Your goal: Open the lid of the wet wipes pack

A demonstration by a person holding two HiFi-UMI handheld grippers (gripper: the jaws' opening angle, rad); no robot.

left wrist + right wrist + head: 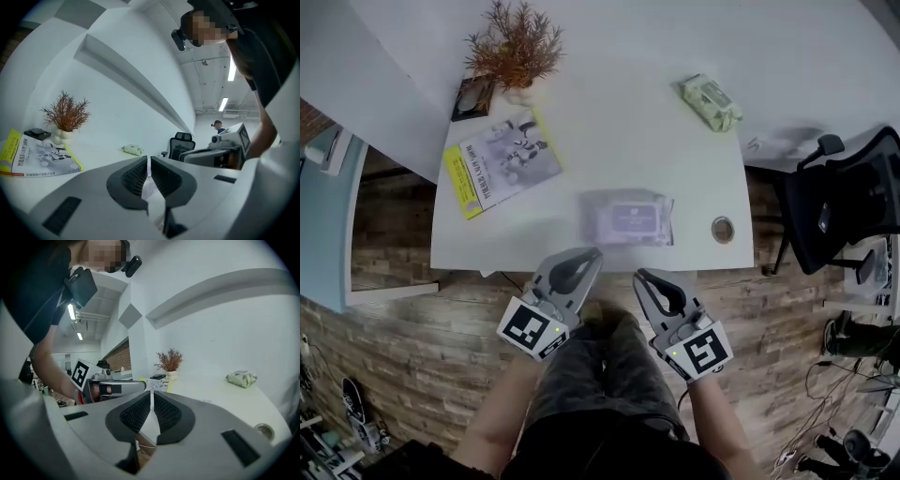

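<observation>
A pale lilac wet wipes pack (627,217) lies flat near the front edge of the white table (609,122), its lid down. My left gripper (592,256) hovers just off the table's front edge, below and left of the pack, jaws shut with nothing held. My right gripper (640,277) hangs beside it, below the pack and a little right, also shut and empty. In the left gripper view the left gripper (149,161) points across the table. The right gripper (152,397) in its own view points along the table edge, with the left gripper (110,388) at its left.
A green wipes pack (711,101) lies at the far right of the table. A magazine (499,163), a dried plant in a white pot (516,49) and a dark small object (473,97) occupy the left. A round cable hole (723,229) sits right of the pack. A black office chair (844,202) stands at right.
</observation>
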